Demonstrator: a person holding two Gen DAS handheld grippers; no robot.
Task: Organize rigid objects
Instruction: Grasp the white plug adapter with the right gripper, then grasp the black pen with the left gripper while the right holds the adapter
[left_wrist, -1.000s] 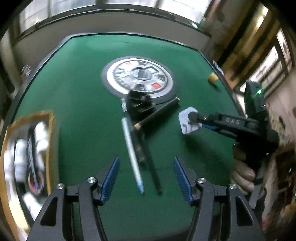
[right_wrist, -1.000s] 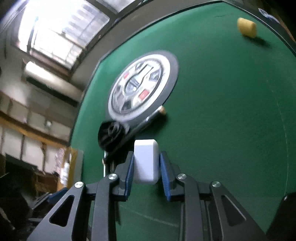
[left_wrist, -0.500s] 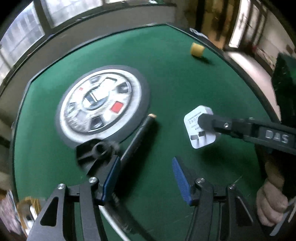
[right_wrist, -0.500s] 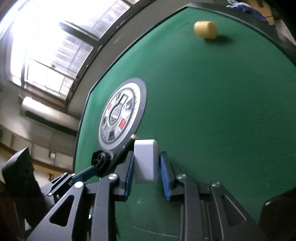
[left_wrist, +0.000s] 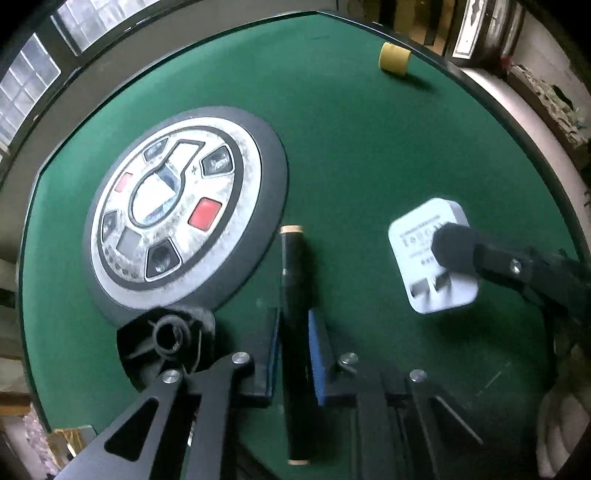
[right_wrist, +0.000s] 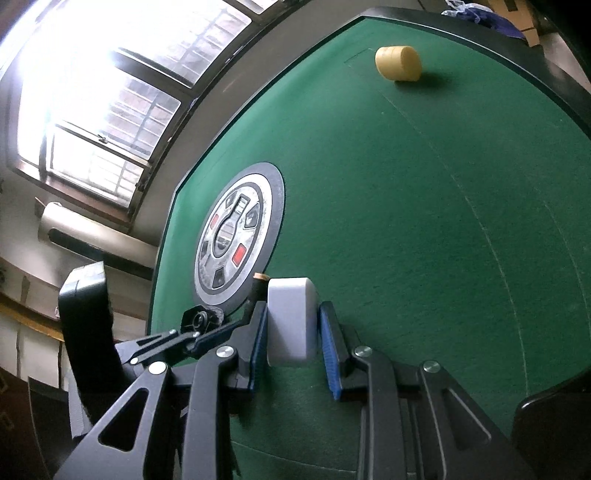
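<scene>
Two grippers are at work, and each has something between its blue pads. Your left gripper (left_wrist: 291, 354) points steeply down and its jaws are closing around the long black pen-like tube with brass-coloured ends (left_wrist: 291, 291), which lies on the green felt table (left_wrist: 351, 147) and runs straight down the gap; the pads look to be touching its sides, low on the barrel, probably so it lifts level. Your right gripper (right_wrist: 291, 332) is clamped on the white rounded plastic plug adapter (right_wrist: 291, 321), gripping its flat faces and holding it clear of the felt, prongs facing the left camera. Just left of the tube sits the black ribbed plastic knob (left_wrist: 170, 332), overlapping the rim of the round grey-and-white control panel (left_wrist: 177, 221) set into the table centre. Well apart, near the far edge, the small yellow cylinder (left_wrist: 395, 61) lies on its side, untouched. Judging by this, both held items are headed for a common spot, though no container shows here.
</scene>
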